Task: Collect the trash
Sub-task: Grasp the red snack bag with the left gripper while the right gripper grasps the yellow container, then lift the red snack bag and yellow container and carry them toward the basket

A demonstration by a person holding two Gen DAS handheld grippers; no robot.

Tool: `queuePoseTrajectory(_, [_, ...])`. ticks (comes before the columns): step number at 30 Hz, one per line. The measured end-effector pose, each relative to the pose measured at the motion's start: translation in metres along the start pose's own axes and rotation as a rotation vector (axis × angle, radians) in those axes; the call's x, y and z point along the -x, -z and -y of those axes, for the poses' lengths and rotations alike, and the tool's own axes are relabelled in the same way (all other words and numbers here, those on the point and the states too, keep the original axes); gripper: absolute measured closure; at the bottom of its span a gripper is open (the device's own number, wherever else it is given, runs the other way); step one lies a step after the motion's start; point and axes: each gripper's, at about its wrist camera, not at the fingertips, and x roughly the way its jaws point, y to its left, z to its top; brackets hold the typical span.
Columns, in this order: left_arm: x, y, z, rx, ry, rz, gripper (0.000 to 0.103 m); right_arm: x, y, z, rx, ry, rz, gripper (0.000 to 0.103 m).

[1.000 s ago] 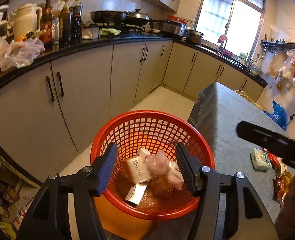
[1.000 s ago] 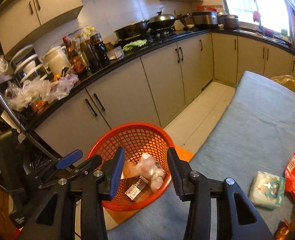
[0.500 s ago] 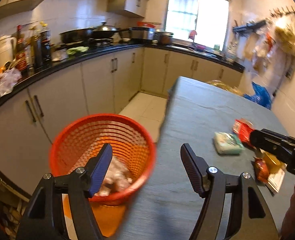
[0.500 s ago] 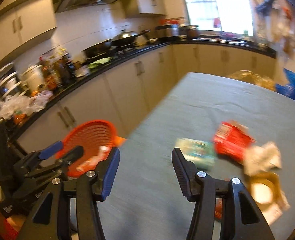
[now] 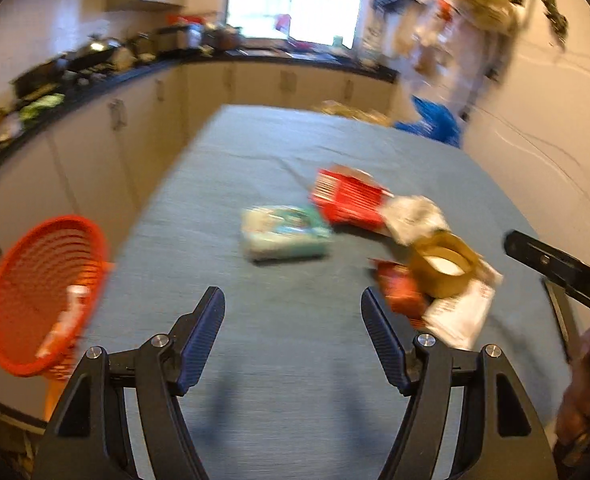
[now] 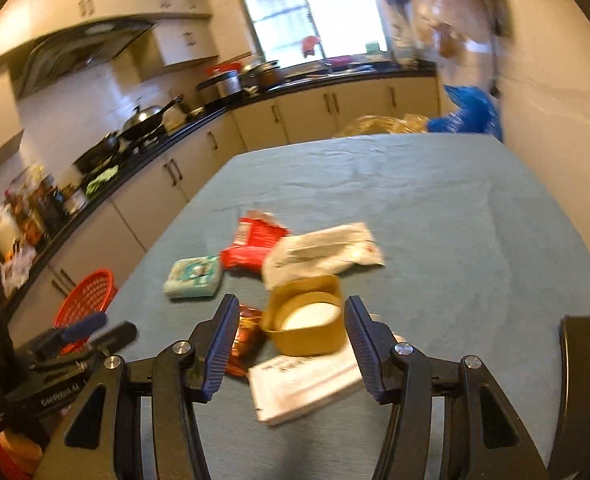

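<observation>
Trash lies on the blue-grey tablecloth (image 5: 295, 152): a pale green tissue pack (image 5: 285, 232) (image 6: 193, 276), a red wrapper (image 5: 347, 198) (image 6: 253, 242), a white crumpled wrapper (image 5: 413, 216) (image 6: 323, 254), a tan cup with white inside (image 5: 443, 262) (image 6: 305, 316), a dark red snack packet (image 5: 401, 292) (image 6: 247, 334) and a white flat packet (image 5: 459, 316) (image 6: 303, 386). The orange basket (image 5: 39, 292) (image 6: 85, 298) stands off the table's left edge with trash inside. My left gripper (image 5: 293, 306) is open and empty above the cloth. My right gripper (image 6: 291, 320) is open, its jaws either side of the tan cup.
Cream cabinets under a black counter (image 6: 199, 120) with pots and bottles run along the left and back. A blue plastic bag (image 5: 431, 122) (image 6: 465, 114) hangs past the table's far right corner. A dark chair back (image 6: 581, 364) is at the near right.
Both grippers have swung right, away from the orange basket and over the table. The trash pile has come to the centre of both views. Both stay open and empty.
</observation>
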Motion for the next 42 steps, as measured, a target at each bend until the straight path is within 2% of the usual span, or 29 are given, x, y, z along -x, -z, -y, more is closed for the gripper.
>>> queuePoseTrajectory(2, [-0.01, -0.004, 0.017, -0.022, 0.045, -0.031, 0.033, 0.003, 0.0, 0.011, -0.026, 0.002, 0.001, 0.051])
queuePoseTrajectory(6, [-0.038, -0.009, 0.049, -0.077, 0.069, -0.094, 0.034, 0.009, -0.001, 0.022, -0.048, 0.003, 0.011, 0.052])
queuePoseTrajectory(11, [-0.069, -0.009, 0.067, -0.107, 0.045, -0.154, 0.047, 0.008, -0.004, 0.034, -0.067, 0.003, -0.003, 0.058])
queuePoseTrajectory(13, [-0.078, -0.009, 0.069, -0.11, 0.05, -0.17, 0.056, 0.004, -0.007, 0.036, -0.065, -0.004, -0.023, 0.064])
queuePoseTrajectory(18, [-0.093, -0.008, 0.067, -0.111, 0.039, -0.202, 0.062, -0.015, -0.02, 0.029, -0.02, -0.013, -0.071, 0.065])
queuePoseTrajectory(24, [-0.087, -0.003, 0.053, -0.103, -0.009, -0.149, 0.063, -0.056, -0.026, 0.021, 0.017, -0.003, -0.178, 0.066])
queuePoseTrajectory(29, [-0.073, -0.003, 0.032, -0.045, -0.022, -0.085, 0.063, -0.081, -0.024, 0.015, 0.068, 0.037, -0.24, 0.075])
queuePoseTrajectory(30, [-0.07, -0.004, 0.03, -0.041, -0.029, -0.075, 0.063, -0.085, -0.022, 0.013, 0.078, 0.042, -0.254, 0.08])
queuePoseTrajectory(33, [-0.061, -0.002, 0.031, -0.053, -0.055, -0.037, 0.063, -0.093, -0.014, 0.008, 0.123, 0.091, -0.283, 0.081])
queuePoseTrajectory(36, [-0.059, -0.004, 0.037, -0.072, -0.066, -0.017, 0.063, -0.095, -0.007, 0.005, 0.162, 0.119, -0.286, 0.087])
queuePoseTrajectory(37, [-0.058, -0.005, 0.038, -0.074, -0.071, -0.01, 0.063, -0.093, -0.005, 0.003, 0.185, 0.142, -0.277, 0.093])
queuePoseTrajectory(42, [-0.051, -0.006, 0.039, -0.079, -0.086, 0.022, 0.063, -0.081, -0.001, 0.002, 0.187, 0.171, -0.232, 0.093])
